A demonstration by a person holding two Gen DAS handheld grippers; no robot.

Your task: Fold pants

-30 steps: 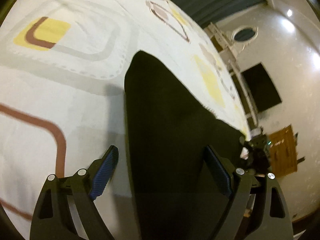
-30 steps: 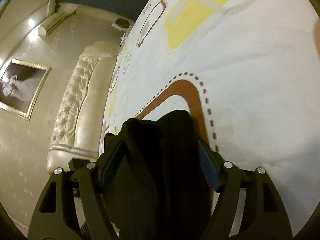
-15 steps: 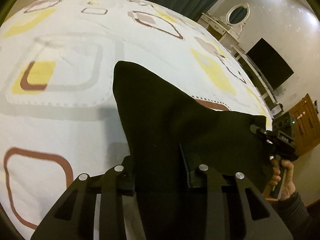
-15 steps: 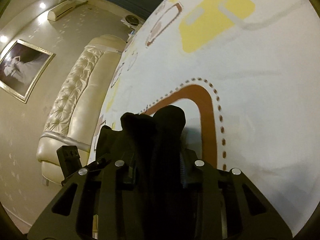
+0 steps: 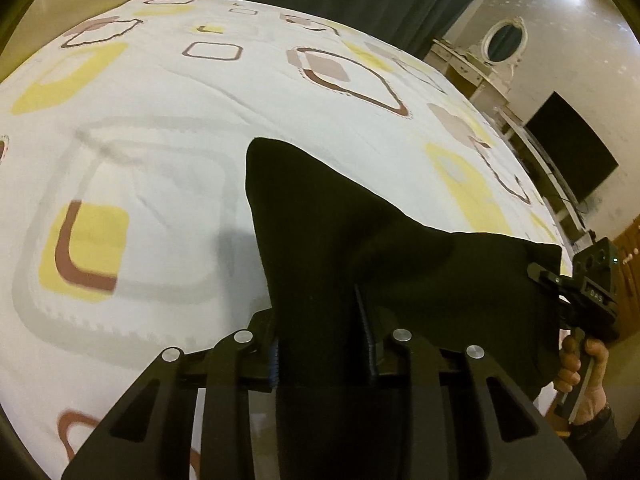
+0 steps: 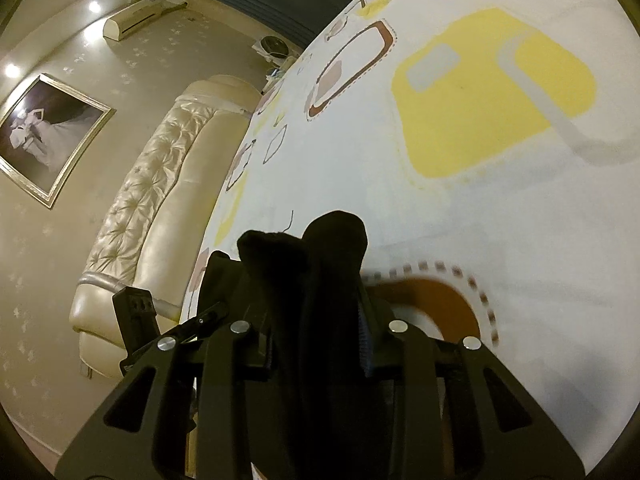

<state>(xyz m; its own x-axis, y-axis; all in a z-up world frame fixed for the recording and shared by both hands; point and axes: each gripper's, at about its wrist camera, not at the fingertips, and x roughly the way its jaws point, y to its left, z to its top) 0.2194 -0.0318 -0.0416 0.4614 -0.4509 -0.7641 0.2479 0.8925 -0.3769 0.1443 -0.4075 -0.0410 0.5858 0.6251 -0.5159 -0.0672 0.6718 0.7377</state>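
Note:
Black pants [image 5: 340,240] lie partly on the patterned bedspread, with one end stretching away over the bed. My left gripper [image 5: 322,354] is shut on the near edge of the pants and holds it lifted. The right gripper [image 5: 576,292] shows at the far right of the left wrist view, gripping another corner of the cloth. In the right wrist view my right gripper [image 6: 320,354] is shut on a bunched fold of the pants [image 6: 316,264] that sticks up between the fingers, above the bed.
The white bedspread [image 5: 160,120] with yellow, brown and grey squares fills both views. A cream tufted headboard [image 6: 160,184] stands at the left of the right wrist view. A dresser with an oval mirror [image 5: 500,40] and a dark TV [image 5: 568,148] stand beyond the bed.
Both grippers went from open around the pants to shut on them. Both then lifted the cloth up from the bed, and the views rose and tilted toward the room.

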